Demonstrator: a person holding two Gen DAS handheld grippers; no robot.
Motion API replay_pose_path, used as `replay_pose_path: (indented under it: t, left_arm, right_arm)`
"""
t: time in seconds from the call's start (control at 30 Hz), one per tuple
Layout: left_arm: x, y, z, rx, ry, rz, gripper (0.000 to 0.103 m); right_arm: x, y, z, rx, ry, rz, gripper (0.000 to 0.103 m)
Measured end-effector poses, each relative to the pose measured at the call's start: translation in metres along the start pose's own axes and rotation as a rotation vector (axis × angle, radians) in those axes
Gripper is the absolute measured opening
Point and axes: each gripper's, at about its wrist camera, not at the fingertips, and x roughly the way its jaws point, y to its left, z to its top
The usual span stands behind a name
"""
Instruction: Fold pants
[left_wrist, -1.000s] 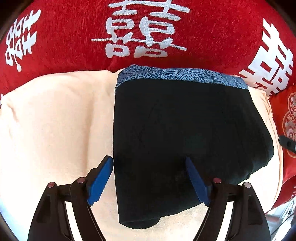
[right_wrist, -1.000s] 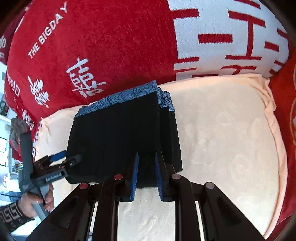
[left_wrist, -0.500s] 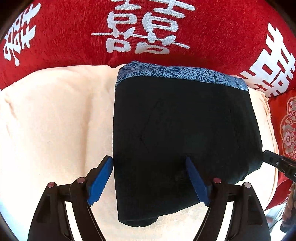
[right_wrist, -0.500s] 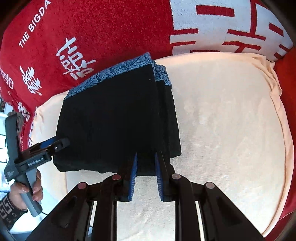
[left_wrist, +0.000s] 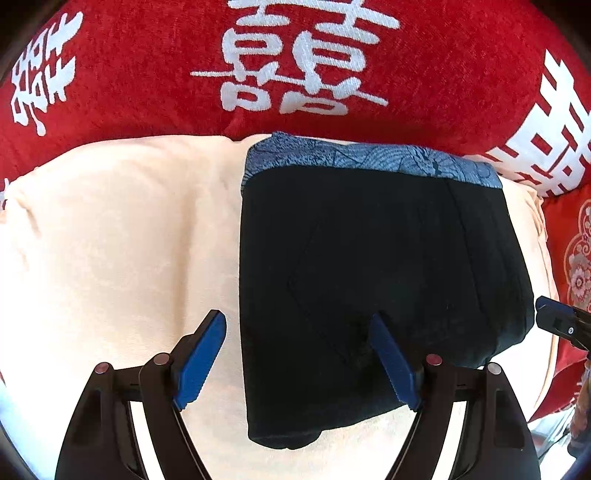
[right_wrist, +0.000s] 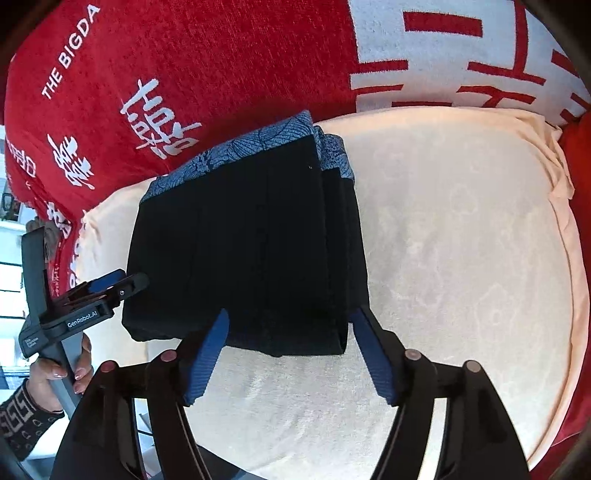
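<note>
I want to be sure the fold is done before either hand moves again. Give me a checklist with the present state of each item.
1. Black pants lie as a compact folded stack on the cream cushion: ok.
2. Blue patterned waistband lies along the far edge of the stack, next to the red blanket: ok.
3. Right gripper, whose jaws have just been opening, stands open with nothing pinched: ok.
4. Left gripper is open and grips no cloth: ok.
5. Layers line up squarely: not ok; the right-side edges step out and the near corner sticks out.
6. Underside of the stack is smooth: cannot tell.
</note>
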Motion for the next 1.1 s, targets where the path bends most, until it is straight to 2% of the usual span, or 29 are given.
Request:
replay_pose_path:
  t: [0.4,0.5,0.6,0.67,0.93,1.1]
  left_arm:
    - [0.002,-0.002,0.006,-0.006,-0.004,0.022,0.081]
    - [0.002,-0.001,0.01,-0.002,-0.015,0.003,0.081]
    - [0.0,0.006,0.015,-0.001,-0.025,-0.046,0.081]
    - [0.001,0.015,0.019,-0.003,-0.019,-0.105,0.081]
    - [0.027,0.061,0.032,-0.103,0.092,-0.368,0.081]
    - [0.05,0.062,0.033,-0.063,0.14,-0.453,0.081]
  right_arm:
    - [0.013,-0.011,0.017,0.035,0.037,0.035,0.079]
    - [0.017,-0.015,0.02,0.024,0.05,0.035,0.079]
    - [0.022,-0.024,0.026,0.03,0.06,0.057,0.079]
    - [0.027,-0.034,0.031,0.055,0.07,0.106,0.079]
    - [0.049,-0.063,0.046,0.098,0.106,0.274,0.081]
    - [0.066,-0.076,0.054,0.095,0.133,0.365,0.081]
